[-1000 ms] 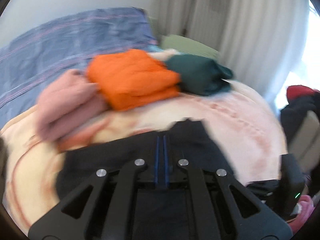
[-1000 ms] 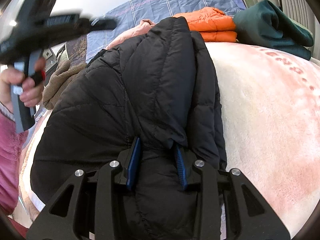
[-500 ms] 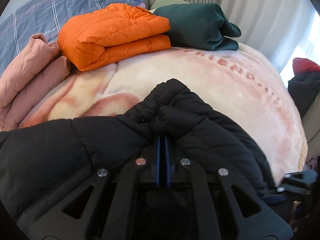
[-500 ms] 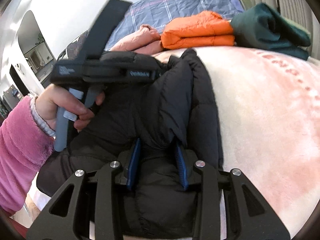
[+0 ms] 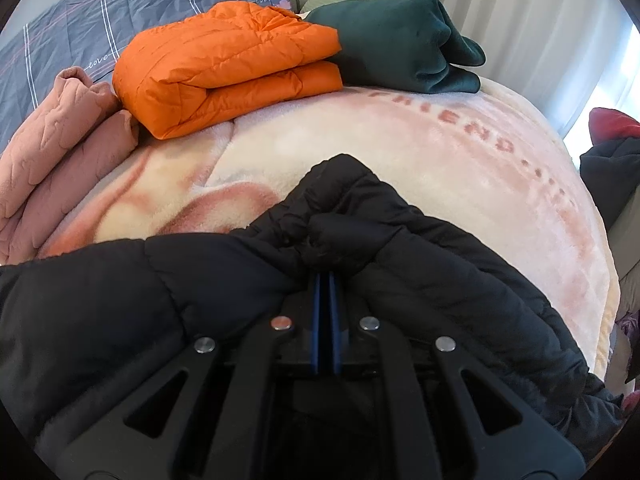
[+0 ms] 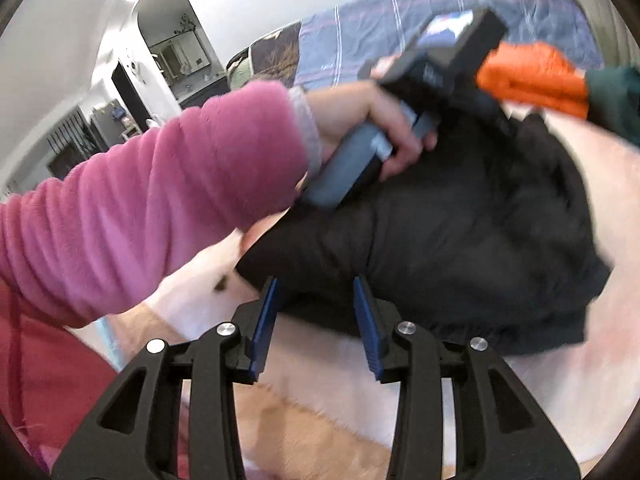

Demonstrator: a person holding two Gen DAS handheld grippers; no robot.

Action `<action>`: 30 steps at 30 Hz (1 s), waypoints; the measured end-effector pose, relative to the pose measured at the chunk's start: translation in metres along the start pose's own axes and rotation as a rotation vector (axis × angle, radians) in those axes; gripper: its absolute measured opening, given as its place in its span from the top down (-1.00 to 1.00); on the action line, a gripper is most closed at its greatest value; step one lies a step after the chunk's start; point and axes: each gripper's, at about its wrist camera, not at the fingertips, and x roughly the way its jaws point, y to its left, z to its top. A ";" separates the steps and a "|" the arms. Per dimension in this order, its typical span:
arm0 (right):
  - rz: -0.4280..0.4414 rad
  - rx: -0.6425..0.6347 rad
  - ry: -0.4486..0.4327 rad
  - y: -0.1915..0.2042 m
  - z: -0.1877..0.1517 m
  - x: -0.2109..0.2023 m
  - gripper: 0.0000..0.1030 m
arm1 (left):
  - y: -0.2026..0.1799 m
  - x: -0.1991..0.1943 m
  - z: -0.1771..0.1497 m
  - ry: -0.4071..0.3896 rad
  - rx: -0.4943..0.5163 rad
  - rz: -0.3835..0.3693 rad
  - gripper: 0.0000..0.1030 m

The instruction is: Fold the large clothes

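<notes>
A black puffer jacket [image 5: 440,276] lies folded on the pink and cream blanket [image 5: 460,148]. My left gripper [image 5: 325,280] is shut on a bunched fold of the jacket, and the fabric hides its tips. In the right wrist view the jacket [image 6: 460,240] is a dark heap, blurred by motion. My right gripper [image 6: 316,292] sits at the jacket's near edge with its jaws opening. The blue pads [image 6: 266,320] stand apart and do not press the fabric. A hand in a pink sleeve [image 6: 160,184] holds the left tool's grey handle [image 6: 352,168] over the jacket.
At the back of the bed lie a folded orange jacket [image 5: 228,64], a dark green garment [image 5: 400,44] and a folded pink quilted piece [image 5: 60,148]. A blue striped cover [image 5: 80,28] lies behind them. Curtains [image 5: 520,20] hang at the right, with dark clothes [image 5: 612,168] beside the bed.
My right gripper has let go of the jacket, spread its jaws and drawn back towards the bed's edge. The left gripper came down with the fold onto the jacket and now rests there.
</notes>
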 end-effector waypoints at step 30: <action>-0.324 0.212 -0.099 -0.065 0.003 -0.025 0.69 | 0.000 0.004 0.003 0.005 -0.004 0.015 0.92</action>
